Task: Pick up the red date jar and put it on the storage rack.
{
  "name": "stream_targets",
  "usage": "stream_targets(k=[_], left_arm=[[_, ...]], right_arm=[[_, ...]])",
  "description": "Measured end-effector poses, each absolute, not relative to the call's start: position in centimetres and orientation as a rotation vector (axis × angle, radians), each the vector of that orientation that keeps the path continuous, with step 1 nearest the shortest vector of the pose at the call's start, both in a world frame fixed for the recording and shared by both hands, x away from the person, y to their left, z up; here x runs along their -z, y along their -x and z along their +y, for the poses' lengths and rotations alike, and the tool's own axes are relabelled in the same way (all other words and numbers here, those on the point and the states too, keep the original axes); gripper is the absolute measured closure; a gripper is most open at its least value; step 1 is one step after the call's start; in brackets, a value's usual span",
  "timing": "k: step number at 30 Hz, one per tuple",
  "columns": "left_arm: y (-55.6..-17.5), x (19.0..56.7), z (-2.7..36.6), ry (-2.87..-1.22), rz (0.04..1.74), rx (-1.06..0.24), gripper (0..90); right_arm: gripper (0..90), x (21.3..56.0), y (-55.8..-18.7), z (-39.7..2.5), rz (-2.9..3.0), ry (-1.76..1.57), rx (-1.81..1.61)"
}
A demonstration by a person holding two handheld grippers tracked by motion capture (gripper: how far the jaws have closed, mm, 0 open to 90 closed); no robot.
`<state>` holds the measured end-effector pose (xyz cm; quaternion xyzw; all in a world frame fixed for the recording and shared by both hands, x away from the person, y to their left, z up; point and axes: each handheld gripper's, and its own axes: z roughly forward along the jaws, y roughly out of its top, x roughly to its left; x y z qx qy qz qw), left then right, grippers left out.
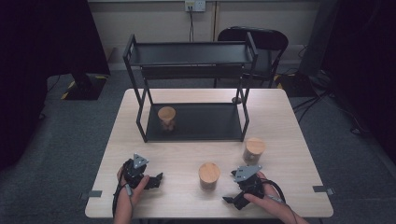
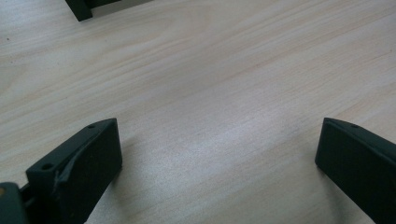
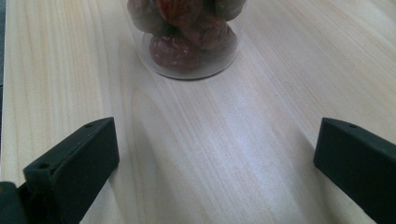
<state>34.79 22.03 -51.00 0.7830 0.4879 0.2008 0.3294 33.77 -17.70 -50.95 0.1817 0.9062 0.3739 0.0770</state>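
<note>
Left gripper (image 1: 156, 179): you hold it near the table's near-left edge, jaws spread wide over bare wood, nothing between them.
Right gripper (image 1: 229, 199): you hold it at the near right, jaws wide apart and empty, aimed at the middle jar.
Middle jar (image 1: 208, 176): between your grippers, wooden lid, dark red fruit inside (image 3: 187, 35).
Second jar (image 1: 254, 150): farther right, apart.
Third jar (image 1: 166, 118): on the black rack's (image 1: 194, 122) lower shelf, left side.
</note>
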Motion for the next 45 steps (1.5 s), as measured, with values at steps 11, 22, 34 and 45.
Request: stream_targets(k=[11, 22, 34, 45], left_arm=[[-34.8, 51.0, 22.0, -2.049, 1.276, -0.525, 0.2], [-34.8, 51.0, 22.0, -2.049, 1.276, -0.525, 0.2], [-34.8, 51.0, 22.0, -2.049, 1.276, -0.525, 0.2], [-34.8, 51.0, 22.0, -2.049, 1.276, -0.525, 0.2]], right_arm=[[0.0, 50.9, -33.9, -17.8, 2.726, -0.527, -1.124], [0.7, 50.7, -34.2, -17.7, 2.744, -0.528, -1.097], [1.5, 50.0, -34.7, -17.3, 2.733, -0.535, -1.134], [1.5, 49.8, -34.7, -16.3, 2.734, -0.504, -1.151]])
